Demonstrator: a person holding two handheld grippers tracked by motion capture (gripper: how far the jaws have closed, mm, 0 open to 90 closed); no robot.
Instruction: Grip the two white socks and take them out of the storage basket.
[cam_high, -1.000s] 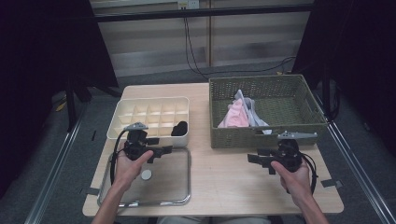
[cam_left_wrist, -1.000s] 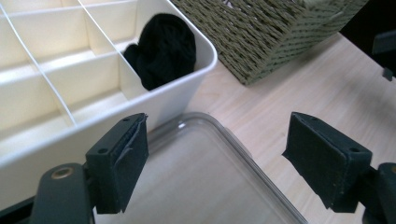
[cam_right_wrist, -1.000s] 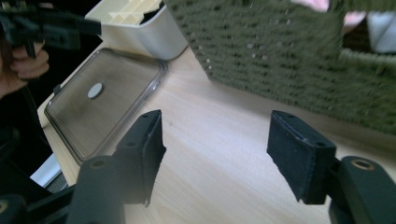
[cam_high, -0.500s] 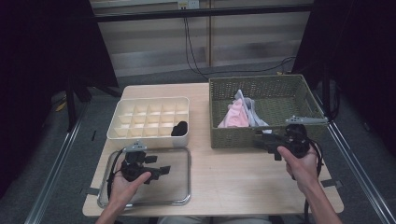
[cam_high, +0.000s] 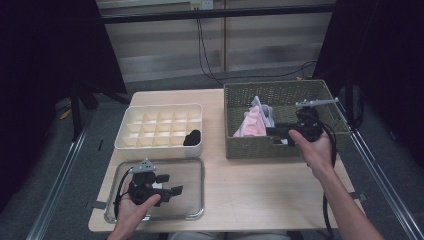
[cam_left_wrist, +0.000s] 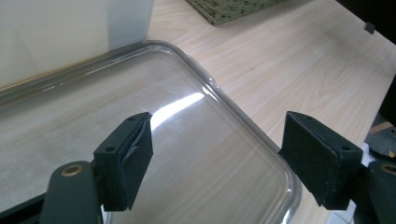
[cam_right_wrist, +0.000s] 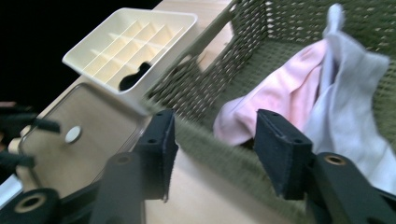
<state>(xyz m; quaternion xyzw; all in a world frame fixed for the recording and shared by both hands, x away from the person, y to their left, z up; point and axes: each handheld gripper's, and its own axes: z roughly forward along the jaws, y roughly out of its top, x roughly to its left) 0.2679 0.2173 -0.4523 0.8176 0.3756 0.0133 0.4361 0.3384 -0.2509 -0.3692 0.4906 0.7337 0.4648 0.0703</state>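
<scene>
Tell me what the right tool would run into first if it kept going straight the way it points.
Most likely the pink cloth in the woven basket. The right tool stands open at the basket's near rim, aimed at the pink cloth, with a pale grey cloth beside it. Depth is unclear; held low, it could clip the rim first.

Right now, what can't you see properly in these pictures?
- Dark thing in the divider box: high view, too small to identify.
- Clothes in the basket: right gripper view, blurred, and the right tongs cover their lower part.
- Clear tray: left gripper view, edges cut off.

Black tongs (cam_high: 274, 132), square padded jaws, brass screws, trailing cables
</scene>
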